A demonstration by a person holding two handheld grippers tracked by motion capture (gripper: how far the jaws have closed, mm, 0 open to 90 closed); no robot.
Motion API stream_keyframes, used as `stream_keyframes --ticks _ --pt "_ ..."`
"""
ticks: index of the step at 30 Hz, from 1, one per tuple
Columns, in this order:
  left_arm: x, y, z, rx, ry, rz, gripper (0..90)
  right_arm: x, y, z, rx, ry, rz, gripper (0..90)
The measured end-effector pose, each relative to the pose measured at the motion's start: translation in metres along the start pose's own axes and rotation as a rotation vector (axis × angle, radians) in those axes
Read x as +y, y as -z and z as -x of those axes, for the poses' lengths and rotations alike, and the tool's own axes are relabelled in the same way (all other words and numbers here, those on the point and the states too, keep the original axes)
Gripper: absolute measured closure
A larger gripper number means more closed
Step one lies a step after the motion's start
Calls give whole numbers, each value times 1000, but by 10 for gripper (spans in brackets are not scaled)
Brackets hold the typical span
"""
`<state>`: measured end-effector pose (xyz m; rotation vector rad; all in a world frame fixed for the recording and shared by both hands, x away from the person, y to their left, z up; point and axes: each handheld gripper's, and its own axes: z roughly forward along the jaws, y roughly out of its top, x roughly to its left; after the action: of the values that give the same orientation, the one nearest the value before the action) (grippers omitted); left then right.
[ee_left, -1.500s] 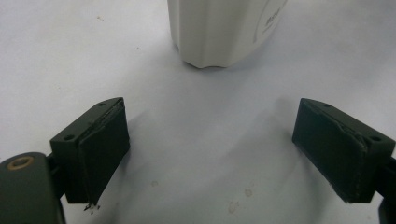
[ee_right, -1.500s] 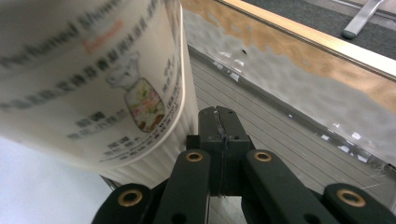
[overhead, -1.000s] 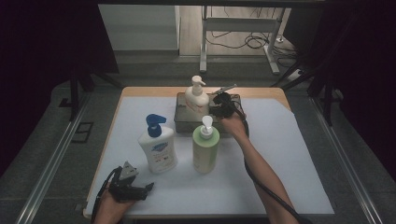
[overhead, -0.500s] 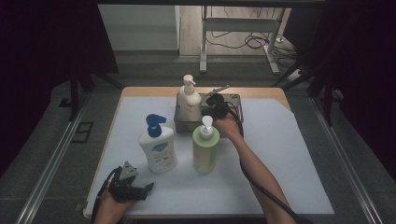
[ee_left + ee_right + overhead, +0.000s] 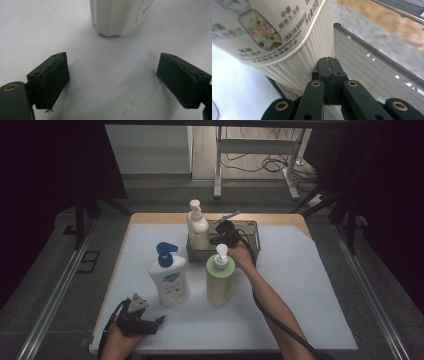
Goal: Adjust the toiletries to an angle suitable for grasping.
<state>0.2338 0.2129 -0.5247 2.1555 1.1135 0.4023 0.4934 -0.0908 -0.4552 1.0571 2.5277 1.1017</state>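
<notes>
Your right gripper [image 5: 329, 67]: jaws clenched together, empty, against the ribbed cream pump bottle [image 5: 287, 37] in the grey metal tray [image 5: 372, 72]. Your left gripper [image 5: 115, 82]: jaws released, wide apart.

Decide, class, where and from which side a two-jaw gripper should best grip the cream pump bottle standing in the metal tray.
Probably the cream pump bottle at mid-body, jaws level across its narrower ribbed sides, coming from the tray's open right half. It stands upright at the left end, and the pump neck looks too slim.
</notes>
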Motion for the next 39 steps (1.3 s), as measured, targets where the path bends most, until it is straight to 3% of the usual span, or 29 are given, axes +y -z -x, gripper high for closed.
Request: stream_keyframes --ticks 10,22,32,39 --pt "0 0 0 0 0 0 106 1 -2 -2 8 3 -11 897" --pt "0 0 0 0 0 0 106 4 -7 -15 45 48 -9 897" --pt "0 0 0 -1 0 -1 106 2 -5 -15 78 42 -4 897" --pt "0 0 0 -1 0 -1 106 2 -5 -16 60 52 -6 894"
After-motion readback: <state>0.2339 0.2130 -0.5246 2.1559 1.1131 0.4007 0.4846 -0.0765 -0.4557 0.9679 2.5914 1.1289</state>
